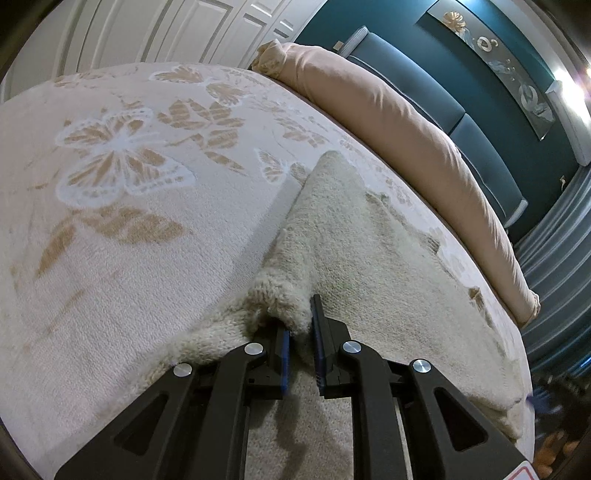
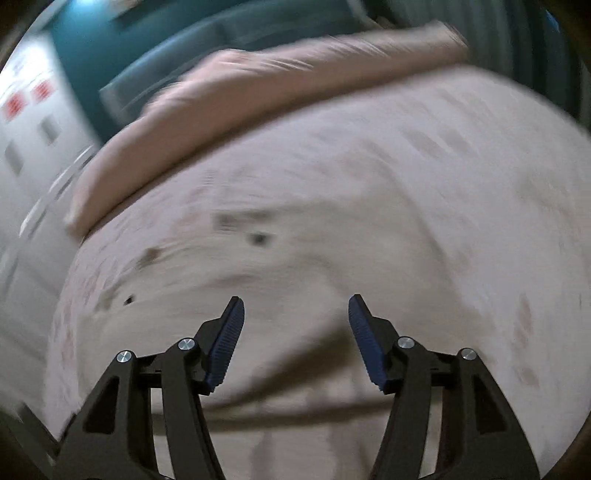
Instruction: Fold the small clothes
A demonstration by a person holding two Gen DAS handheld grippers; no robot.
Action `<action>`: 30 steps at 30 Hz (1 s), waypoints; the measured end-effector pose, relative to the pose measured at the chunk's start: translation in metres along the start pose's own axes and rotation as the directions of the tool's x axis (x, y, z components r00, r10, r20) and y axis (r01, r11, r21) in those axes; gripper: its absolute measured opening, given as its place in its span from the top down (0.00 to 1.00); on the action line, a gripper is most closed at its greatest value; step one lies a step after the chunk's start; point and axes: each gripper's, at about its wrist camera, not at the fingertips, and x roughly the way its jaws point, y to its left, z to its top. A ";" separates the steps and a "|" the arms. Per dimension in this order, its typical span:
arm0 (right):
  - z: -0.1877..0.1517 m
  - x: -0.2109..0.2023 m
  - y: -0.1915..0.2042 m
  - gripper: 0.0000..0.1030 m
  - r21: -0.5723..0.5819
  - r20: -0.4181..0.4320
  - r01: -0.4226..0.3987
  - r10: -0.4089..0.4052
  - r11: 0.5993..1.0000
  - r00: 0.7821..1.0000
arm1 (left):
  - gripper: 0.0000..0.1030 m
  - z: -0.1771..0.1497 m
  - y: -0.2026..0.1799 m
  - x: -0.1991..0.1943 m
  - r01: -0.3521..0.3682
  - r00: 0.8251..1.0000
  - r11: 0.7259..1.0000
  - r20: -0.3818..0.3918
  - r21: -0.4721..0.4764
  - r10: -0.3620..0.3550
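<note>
A cream knitted garment (image 1: pixel 369 251) lies on the bed's butterfly-patterned blanket (image 1: pixel 122 177), stretching away from the left gripper. My left gripper (image 1: pixel 300 325) is shut on a bunched edge of the garment, with fuzzy knit pinched between its blue pads. In the blurred right wrist view my right gripper (image 2: pixel 295 314) is open and empty, hovering above the blanket (image 2: pixel 369 184). The garment does not show clearly in the right wrist view.
A long pink bolster pillow (image 1: pixel 406 122) lies along the head of the bed, also in the right wrist view (image 2: pixel 258 85). A teal padded headboard (image 1: pixel 443 99) and teal wall stand behind it. White wardrobe doors (image 1: pixel 147 29) are at the far side.
</note>
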 end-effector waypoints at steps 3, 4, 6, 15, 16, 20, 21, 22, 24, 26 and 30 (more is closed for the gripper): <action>0.004 0.017 -0.017 0.43 0.073 -0.066 -0.045 0.050 0.996 0.997 | 0.87 0.005 0.001 -0.001 0.010 1.000 1.000 -0.023 -0.023 -0.010; 0.005 0.028 -0.015 0.43 0.076 -0.097 -0.044 0.051 0.996 0.994 | 0.87 0.007 0.002 -0.001 0.015 0.999 0.999 -0.034 -0.039 -0.016; 0.009 0.044 -0.004 0.79 0.052 -0.152 -0.068 0.076 0.996 0.986 | 0.87 0.016 0.003 -0.003 0.011 0.997 0.996 -0.072 -0.087 -0.018; 0.051 -0.090 0.062 0.91 -0.146 0.168 -0.497 0.516 0.856 0.840 | 0.93 0.067 -0.029 -0.038 0.021 0.999 0.997 -0.040 -0.081 -0.025; 0.045 -0.070 0.055 0.91 -0.140 0.128 -0.424 0.441 0.895 0.888 | 0.93 0.061 -0.027 -0.032 -0.014 0.998 0.997 -0.055 -0.070 0.010; 0.003 0.051 0.003 0.91 -0.046 -0.181 -0.080 0.071 0.996 0.981 | 0.94 0.033 -0.003 -0.008 -0.119 0.984 0.988 -0.143 -0.101 0.104; 0.001 0.047 0.003 0.91 -0.027 -0.159 -0.117 0.112 0.993 0.981 | 0.94 0.031 -0.002 -0.010 -0.111 0.987 0.989 -0.130 -0.097 0.098; 0.004 0.034 0.005 0.91 -0.005 -0.125 -0.164 0.162 0.987 0.979 | 0.94 0.030 -0.002 -0.013 -0.109 0.987 0.990 -0.124 -0.085 0.098; 0.011 0.010 0.012 0.91 0.010 -0.063 -0.243 0.243 0.970 0.968 | 0.93 0.030 -0.005 -0.012 -0.121 0.986 0.992 -0.122 -0.042 0.115; 0.015 0.001 0.009 0.90 0.007 -0.012 -0.277 0.277 0.961 0.961 | 0.91 0.028 -0.006 -0.011 -0.136 0.984 0.990 -0.120 -0.020 0.133; -0.006 0.053 -0.024 0.90 0.018 -0.178 -0.123 0.124 0.992 0.976 | 0.88 0.025 -0.012 -0.007 -0.180 0.977 0.983 -0.108 0.043 0.184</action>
